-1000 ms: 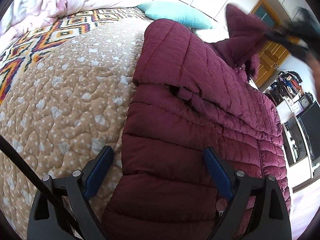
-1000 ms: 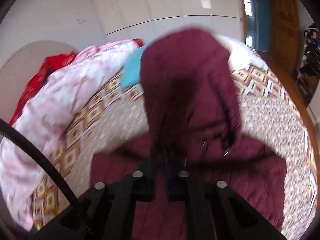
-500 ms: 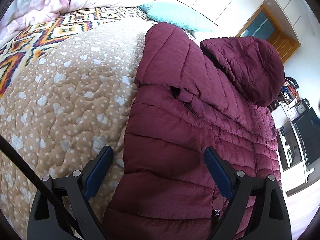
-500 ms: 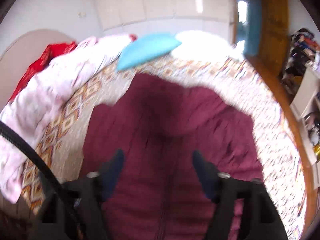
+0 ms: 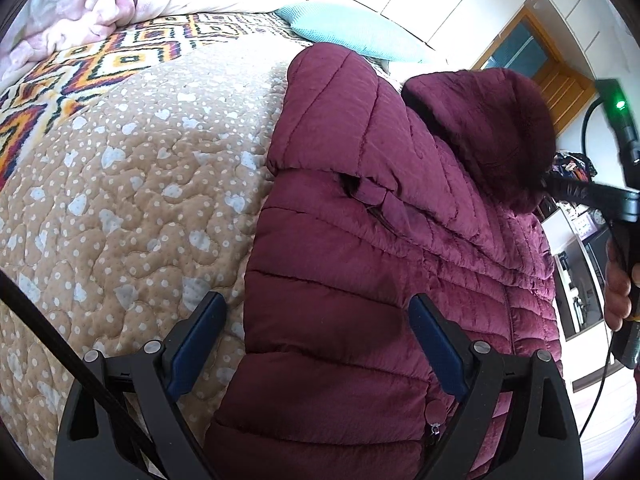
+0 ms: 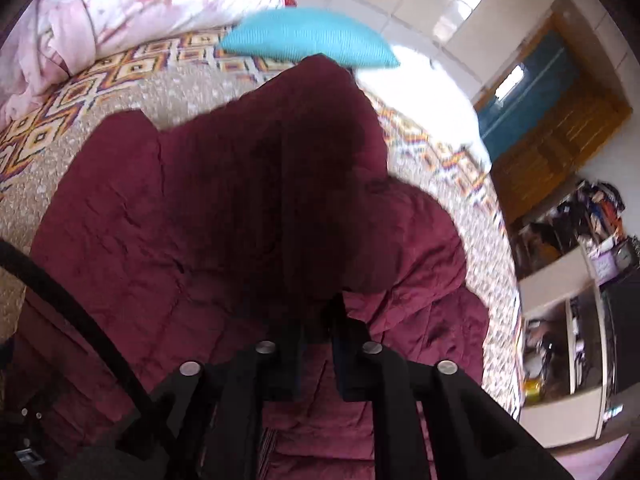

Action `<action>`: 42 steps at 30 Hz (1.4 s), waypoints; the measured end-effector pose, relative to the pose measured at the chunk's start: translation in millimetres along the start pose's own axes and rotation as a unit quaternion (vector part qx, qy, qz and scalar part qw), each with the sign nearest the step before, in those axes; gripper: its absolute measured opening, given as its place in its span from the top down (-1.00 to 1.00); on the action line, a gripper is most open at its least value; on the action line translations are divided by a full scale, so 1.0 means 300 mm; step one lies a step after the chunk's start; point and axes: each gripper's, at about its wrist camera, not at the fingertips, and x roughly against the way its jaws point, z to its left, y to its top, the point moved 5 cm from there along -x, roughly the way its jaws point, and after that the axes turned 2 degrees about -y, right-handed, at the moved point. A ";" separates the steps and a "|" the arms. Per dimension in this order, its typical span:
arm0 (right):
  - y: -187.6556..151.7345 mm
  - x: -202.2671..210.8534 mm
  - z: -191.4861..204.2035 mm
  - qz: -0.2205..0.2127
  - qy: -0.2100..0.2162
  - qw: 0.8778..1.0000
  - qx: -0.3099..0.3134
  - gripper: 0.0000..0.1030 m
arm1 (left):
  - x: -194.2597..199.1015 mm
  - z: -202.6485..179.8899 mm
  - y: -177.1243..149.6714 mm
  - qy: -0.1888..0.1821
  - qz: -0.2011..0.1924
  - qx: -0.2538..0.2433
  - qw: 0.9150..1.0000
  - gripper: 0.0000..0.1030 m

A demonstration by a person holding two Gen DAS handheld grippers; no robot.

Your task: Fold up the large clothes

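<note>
Left wrist view: maroon quilted puffer jacket (image 5: pixel 360 264) lies flat on the bed (image 5: pixel 132 168), on a tan dotted quilt. Front up, zipper showing, sleeve folded across the chest. Long axis runs from the near hem away toward the hood (image 5: pixel 480 128), which points at the blue pillow (image 5: pixel 352 36) end. Left tool (image 5: pixel 316 336) spread wide, pads just above the hem, gripping nothing. Right tool (image 5: pixel 552 184) pinches the hood edge; a hand (image 5: pixel 618 284) holds its handle.

Right wrist view: blurry. Jacket (image 6: pixel 168 240) fills the middle, hood (image 6: pixel 304 152) raised toward the camera. Right tool (image 6: pixel 320 320) clamped tight on hood fabric. Pink bedding (image 6: pixel 132 12) at far left.
</note>
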 end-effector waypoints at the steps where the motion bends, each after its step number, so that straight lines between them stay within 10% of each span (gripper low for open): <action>1: 0.000 0.039 -0.018 -0.011 0.003 1.000 -0.006 0.81 | 0.002 0.001 0.000 -0.001 0.000 0.000 1.000 -0.78; 8: -0.226 0.290 -0.088 -0.031 0.045 0.998 -0.017 0.82 | 0.008 0.006 0.002 -0.004 0.000 0.006 1.000 -0.78; 16: -0.566 0.123 0.111 0.072 0.046 0.995 0.053 0.78 | 0.015 0.009 -0.001 -0.007 -0.001 0.012 1.000 -0.78; 22: -0.449 0.359 -0.012 -0.018 0.049 0.998 0.022 -0.04 | 0.019 0.018 -0.001 -0.017 -0.002 0.023 1.000 -0.78; 28: -0.194 0.492 -0.114 -0.158 0.028 0.986 -0.046 -0.10 | 0.020 0.009 -0.007 -0.010 0.000 0.017 1.000 -0.78; 31: -0.077 0.344 -0.063 -0.111 0.036 0.992 -0.048 0.07 | 0.016 0.010 -0.002 -0.010 0.000 0.018 1.000 -0.78; 33: -0.032 0.203 -0.011 -0.050 0.073 0.994 -0.057 0.79 | 0.016 0.010 -0.002 -0.011 0.000 0.019 1.000 -0.78; 42: -0.117 -0.148 0.094 0.065 0.114 0.986 -0.104 0.79 | 0.012 0.008 0.001 -0.006 0.003 0.015 1.000 -0.78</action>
